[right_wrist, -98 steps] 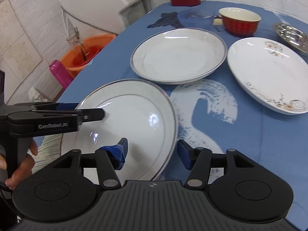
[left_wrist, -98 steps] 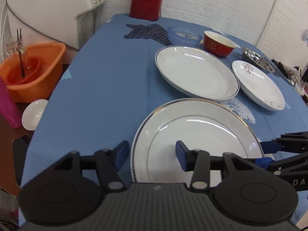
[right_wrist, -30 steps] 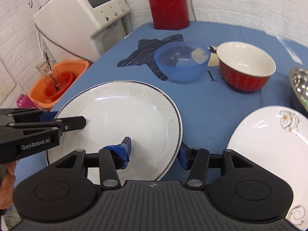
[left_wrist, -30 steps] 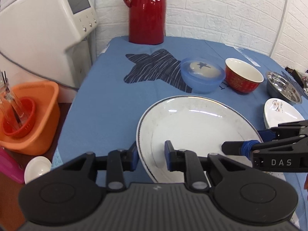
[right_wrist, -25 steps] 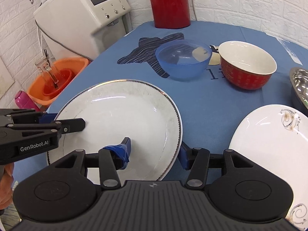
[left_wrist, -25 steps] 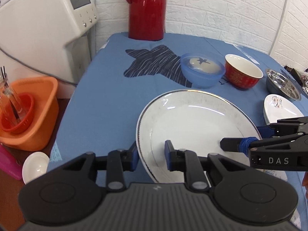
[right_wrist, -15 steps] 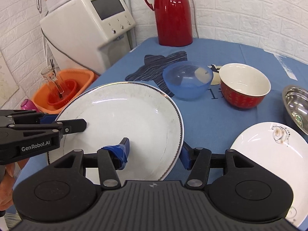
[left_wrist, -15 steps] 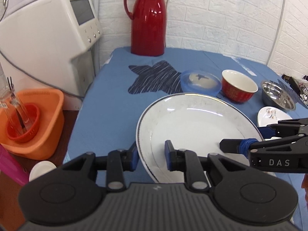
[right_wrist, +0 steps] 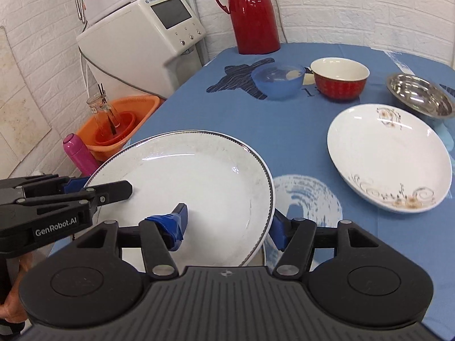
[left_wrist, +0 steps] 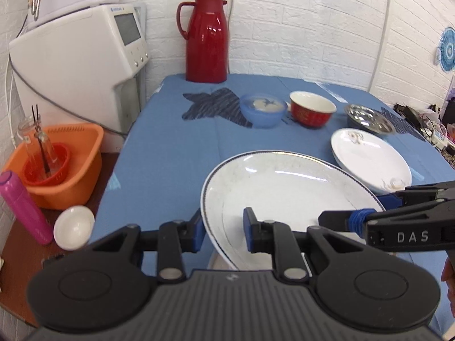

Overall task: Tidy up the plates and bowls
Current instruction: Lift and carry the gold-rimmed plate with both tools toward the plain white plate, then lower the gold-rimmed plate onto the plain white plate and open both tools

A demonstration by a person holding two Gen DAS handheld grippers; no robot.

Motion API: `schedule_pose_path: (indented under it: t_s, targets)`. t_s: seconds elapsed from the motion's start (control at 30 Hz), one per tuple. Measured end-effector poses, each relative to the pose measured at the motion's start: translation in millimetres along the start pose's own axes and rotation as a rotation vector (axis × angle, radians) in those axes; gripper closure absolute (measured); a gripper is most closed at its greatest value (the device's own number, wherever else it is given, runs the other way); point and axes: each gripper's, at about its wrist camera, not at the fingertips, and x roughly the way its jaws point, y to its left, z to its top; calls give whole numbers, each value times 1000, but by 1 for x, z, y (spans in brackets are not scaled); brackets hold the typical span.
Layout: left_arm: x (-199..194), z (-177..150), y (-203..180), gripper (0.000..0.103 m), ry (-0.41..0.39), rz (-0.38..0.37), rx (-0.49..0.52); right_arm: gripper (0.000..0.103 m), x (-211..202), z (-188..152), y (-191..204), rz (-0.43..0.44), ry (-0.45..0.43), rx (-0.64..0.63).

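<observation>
Blue-clothed table (left_wrist: 176,153): carries all the crockery; rear edge against a white brick wall.
Water dispenser (right_wrist: 142,28): white, screen on its front, standing off the table's left edge.
Red thermos jug (left_wrist: 206,37): upright at the table's rear edge, near the left corner.
Orange basin (left_wrist: 71,167): off the left edge, holding a red strainer and a glass bottle.
Rimmed plate (left_wrist: 284,196): white with a dark edge line, raised above the table near its front edge, slightly tilted; a second white rim shows directly beneath it in the right wrist view, identity unclear.
Patterned plate (right_wrist: 389,156): white, floral print, resting flat towards the right edge, well apart from the rimmed plate.
Steel bowl (right_wrist: 421,93): just behind the patterned plate, by the right edge.
Red bowl (right_wrist: 339,78): white inside, mid-table towards the rear.
Blue bowl (right_wrist: 278,81): translucent, just left of the red bowl.
Left gripper (left_wrist: 223,228): clenched on the rimmed plate's left rim, one finger under, one on top.
Right gripper (right_wrist: 229,226): clamped on the same plate's right rim, tape-wrapped finger (right_wrist: 170,224) lying on the plate's face.
</observation>
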Motion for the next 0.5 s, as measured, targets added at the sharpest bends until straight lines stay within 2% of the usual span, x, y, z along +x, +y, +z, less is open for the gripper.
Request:
schedule_pose_path:
  t_s: [0.13, 0.27, 0.37, 0.5]
  targets:
    - [-8, -30, -7, 85, 30, -7, 6, 54, -5, -19, 3, -6, 7, 10]
    - [-5, -50, 2, 84, 85, -69, -77, 53, -6, -31, 7, -30, -11, -21]
    - [-8, -55, 0, 84, 65, -67, -75, 52, 1, -37, 5, -35, 17, -34]
    - [-10, -53, 0, 77, 58, -64, -66, 51, 4, -44, 10, -48, 4, -85]
